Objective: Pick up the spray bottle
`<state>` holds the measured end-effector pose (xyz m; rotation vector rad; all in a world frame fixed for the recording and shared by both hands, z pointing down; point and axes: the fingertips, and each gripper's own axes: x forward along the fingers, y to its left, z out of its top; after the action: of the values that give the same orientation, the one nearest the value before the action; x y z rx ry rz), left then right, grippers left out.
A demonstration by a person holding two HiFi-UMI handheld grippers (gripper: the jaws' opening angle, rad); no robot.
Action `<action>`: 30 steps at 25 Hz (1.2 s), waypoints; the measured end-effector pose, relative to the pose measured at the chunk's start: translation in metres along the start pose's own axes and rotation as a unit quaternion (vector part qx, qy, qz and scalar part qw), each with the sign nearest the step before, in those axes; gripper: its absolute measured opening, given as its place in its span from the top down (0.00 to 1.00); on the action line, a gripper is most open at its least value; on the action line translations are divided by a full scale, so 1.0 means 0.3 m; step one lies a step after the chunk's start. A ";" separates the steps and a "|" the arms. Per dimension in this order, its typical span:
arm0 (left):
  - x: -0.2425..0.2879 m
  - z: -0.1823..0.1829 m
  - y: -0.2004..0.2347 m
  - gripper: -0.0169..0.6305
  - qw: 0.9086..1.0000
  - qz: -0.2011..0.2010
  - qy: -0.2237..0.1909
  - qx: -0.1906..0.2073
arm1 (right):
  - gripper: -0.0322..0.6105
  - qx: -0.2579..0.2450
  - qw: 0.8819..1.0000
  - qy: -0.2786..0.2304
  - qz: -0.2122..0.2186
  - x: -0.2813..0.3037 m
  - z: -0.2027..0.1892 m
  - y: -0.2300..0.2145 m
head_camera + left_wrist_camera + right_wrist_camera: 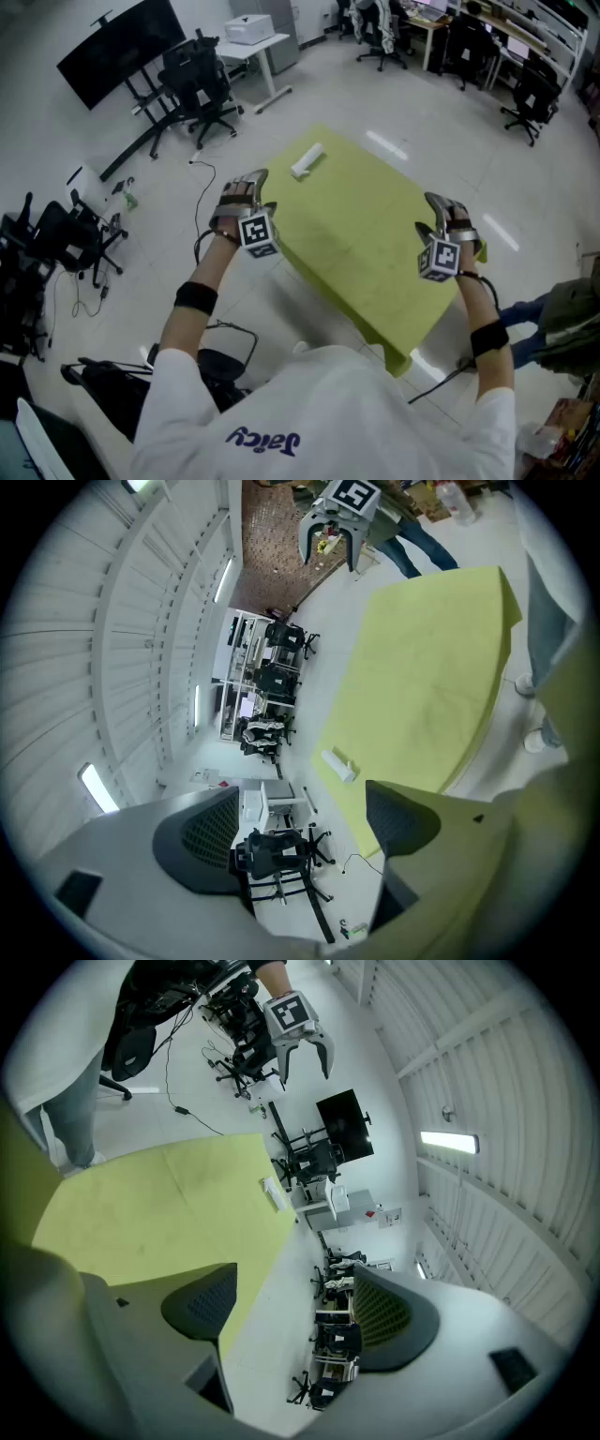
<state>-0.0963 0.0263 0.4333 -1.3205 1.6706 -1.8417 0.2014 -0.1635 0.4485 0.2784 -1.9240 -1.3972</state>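
Gripper views settle it: left tool (300, 832) and right tool (295, 1307) both spread wide, nothing between the jaws. The head view shows the white spray bottle (307, 160), seemingly lying flat, well ahead of both on the green desk (375, 253).

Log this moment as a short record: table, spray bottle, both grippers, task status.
table: yellow-green top, standing on a pale floor
spray bottle: white, lying on its side near the table's far corner, nothing touching it
left gripper: jaws apart, nothing between them, held by the table's left edge
right gripper: jaws apart, nothing between them, held by the table's right edge
task status: bottle not yet picked up; both grippers are well short of it
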 end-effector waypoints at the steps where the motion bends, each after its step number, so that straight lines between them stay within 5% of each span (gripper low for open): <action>1: 0.002 0.007 0.005 0.30 1.000 0.000 0.002 -0.001 | 0.33 -0.006 1.000 0.002 -0.004 0.004 -0.023 0.012; 17: 0.177 0.051 -0.019 0.30 0.999 -0.014 -0.026 0.012 | 0.33 -0.004 1.000 0.022 -0.020 0.142 -0.172 0.053; 30: 0.590 -0.122 0.067 0.30 0.992 -0.046 -0.111 0.046 | 0.33 0.111 0.991 0.072 -0.018 0.449 0.029 -0.026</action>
<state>-0.2235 -0.0898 0.4913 -1.5231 1.4166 -1.7259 0.0980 -0.2354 0.4980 0.5071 -1.9628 -1.1530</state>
